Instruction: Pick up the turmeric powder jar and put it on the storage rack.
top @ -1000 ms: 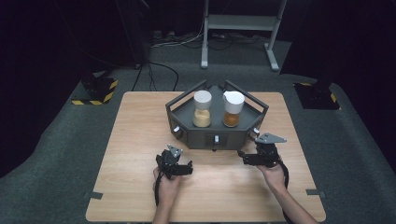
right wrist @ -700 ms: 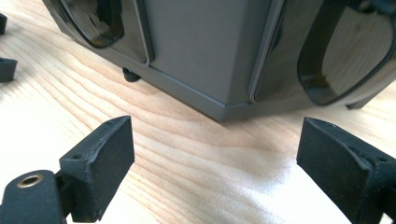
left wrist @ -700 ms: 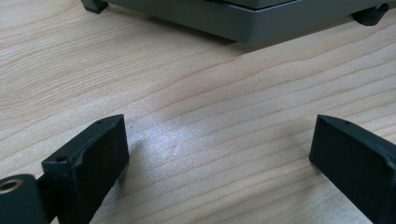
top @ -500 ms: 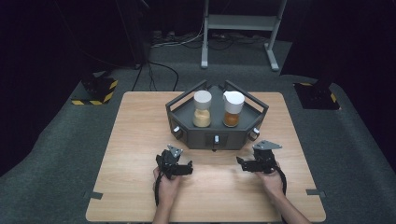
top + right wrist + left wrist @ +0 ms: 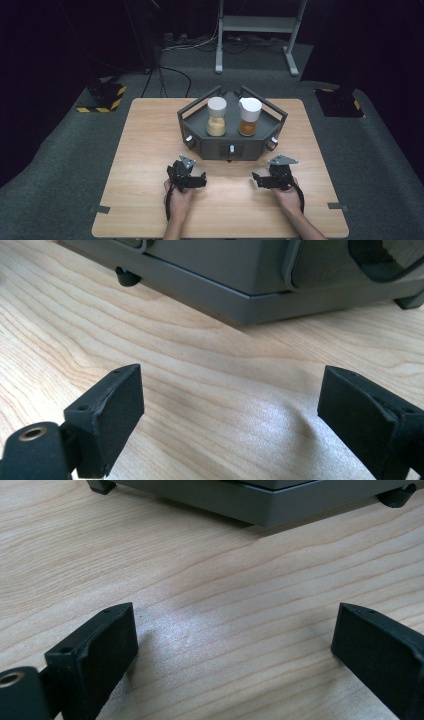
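Nothing looks started: the left gripper (image 5: 196,181) and right gripper (image 5: 260,181) rest low over the table (image 5: 150,150), jaws spread and empty. Bare wood lies between them. Just ahead of both stands the grey tray (image 5: 210,145), its front wall close, holding two untouched jars (image 5: 216,116) deeper in.

Left gripper (image 5: 200,181) low, jaws pointing inward, spread wide with nothing between. Right gripper (image 5: 256,180) mirrored, jaws likewise parted and empty. 2 forearms entering from bottom edge, hands (image 5: 179,199) wrapped around gripper bodies.
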Demonstrator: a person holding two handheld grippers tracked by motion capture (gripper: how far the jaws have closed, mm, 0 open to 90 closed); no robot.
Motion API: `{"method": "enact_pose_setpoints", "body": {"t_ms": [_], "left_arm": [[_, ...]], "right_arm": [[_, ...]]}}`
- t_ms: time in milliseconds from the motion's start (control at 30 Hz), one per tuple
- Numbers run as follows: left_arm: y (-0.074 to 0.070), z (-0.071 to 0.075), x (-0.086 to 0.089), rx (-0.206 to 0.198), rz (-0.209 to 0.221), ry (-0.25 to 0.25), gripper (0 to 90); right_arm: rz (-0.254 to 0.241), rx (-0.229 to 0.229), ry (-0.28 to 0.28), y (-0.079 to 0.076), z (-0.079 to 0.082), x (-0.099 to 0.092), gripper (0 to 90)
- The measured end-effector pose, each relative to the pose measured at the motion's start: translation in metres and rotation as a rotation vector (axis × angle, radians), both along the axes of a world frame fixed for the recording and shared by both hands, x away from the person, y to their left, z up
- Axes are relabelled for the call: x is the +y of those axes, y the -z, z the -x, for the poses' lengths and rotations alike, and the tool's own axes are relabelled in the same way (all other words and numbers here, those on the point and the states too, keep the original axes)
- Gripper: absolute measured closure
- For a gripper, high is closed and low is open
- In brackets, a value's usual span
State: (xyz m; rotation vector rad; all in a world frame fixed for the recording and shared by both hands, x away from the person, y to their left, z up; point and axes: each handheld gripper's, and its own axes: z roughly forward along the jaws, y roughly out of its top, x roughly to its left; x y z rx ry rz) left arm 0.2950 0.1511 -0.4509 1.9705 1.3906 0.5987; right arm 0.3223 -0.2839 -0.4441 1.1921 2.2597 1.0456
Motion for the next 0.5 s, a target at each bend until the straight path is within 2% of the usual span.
{"method": "enact_pose_setpoints", "body": {"t_ms": [500], "left_arm": [[0.0,0.0,0.0,0.0,0.0,0.0,4.5]], "right_arm": [[0.033,0.014,0.008,0.0031,-0.0011,0.0051,11.3]]}}
